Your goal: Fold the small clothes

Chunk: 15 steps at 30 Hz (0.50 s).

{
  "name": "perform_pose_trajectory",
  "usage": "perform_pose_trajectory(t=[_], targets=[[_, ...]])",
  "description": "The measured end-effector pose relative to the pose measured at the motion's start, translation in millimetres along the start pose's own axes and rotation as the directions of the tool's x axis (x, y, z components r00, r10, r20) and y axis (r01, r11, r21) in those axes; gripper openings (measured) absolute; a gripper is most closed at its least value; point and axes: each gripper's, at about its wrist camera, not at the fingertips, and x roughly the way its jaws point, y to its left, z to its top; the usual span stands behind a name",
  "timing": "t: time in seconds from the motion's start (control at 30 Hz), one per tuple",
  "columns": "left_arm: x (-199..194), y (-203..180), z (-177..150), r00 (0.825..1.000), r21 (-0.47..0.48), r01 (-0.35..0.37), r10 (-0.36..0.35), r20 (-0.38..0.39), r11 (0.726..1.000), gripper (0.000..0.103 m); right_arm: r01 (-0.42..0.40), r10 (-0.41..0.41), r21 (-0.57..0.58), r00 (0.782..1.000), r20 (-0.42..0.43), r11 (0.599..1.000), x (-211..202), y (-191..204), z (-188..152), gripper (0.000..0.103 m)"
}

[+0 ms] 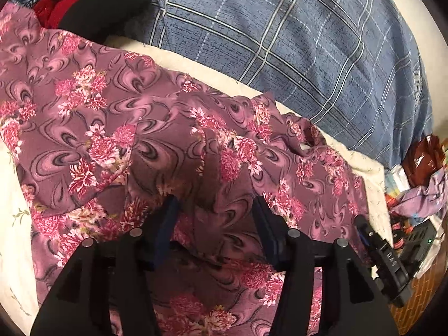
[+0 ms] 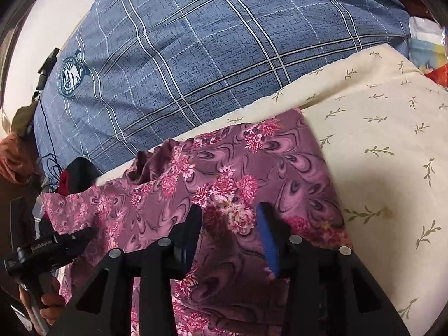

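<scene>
Floral cloth (image 1: 156, 128) — a mauve garment printed with pink flowers — lies spread over the cream sheet (image 2: 386, 128) with its small leaf sprigs, directly under and ahead of both tools. From the left wrist, the left gripper (image 1: 215, 212) stands with its fingers apart, a raised fold of the cloth bunched up between them; whether the pads touch it cannot be told. Ahead of it and to its left lies a red and black garment (image 1: 84, 8), and further ahead the blue plaid pillow (image 1: 280, 42). From the right wrist, the right gripper (image 2: 229, 224) is likewise spread wide over the cloth, close to the garment's right edge — bare sheet lies just to its right. At its far left the other tool shows, held in a hand (image 2: 47, 305).
</scene>
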Motion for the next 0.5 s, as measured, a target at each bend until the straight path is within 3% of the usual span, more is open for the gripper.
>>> perform_pose_trajectory(t=[0.23,0.37,0.5], targets=[[-24.7,24.0,12.6,0.999,-0.046,0.048,-0.049,-0.006,0.998,0.054,0.014,-0.014,-0.008,1.0,-0.001,1.0,3.6,1.9,1.4,0.043],[-62.1,67.3,28.6,0.997,-0.074,-0.013,0.018,0.069,0.997,0.056,0.012,-0.012,-0.006,1.0,0.001,1.0,3.7,2.3,0.4,0.044],[-100.7,143.0,51.4,0.983,-0.186,-0.11,0.135,0.127,0.976,0.057,0.02,-0.02,-0.011,1.0,0.0,1.0,3.8,2.7,0.9,0.044]])
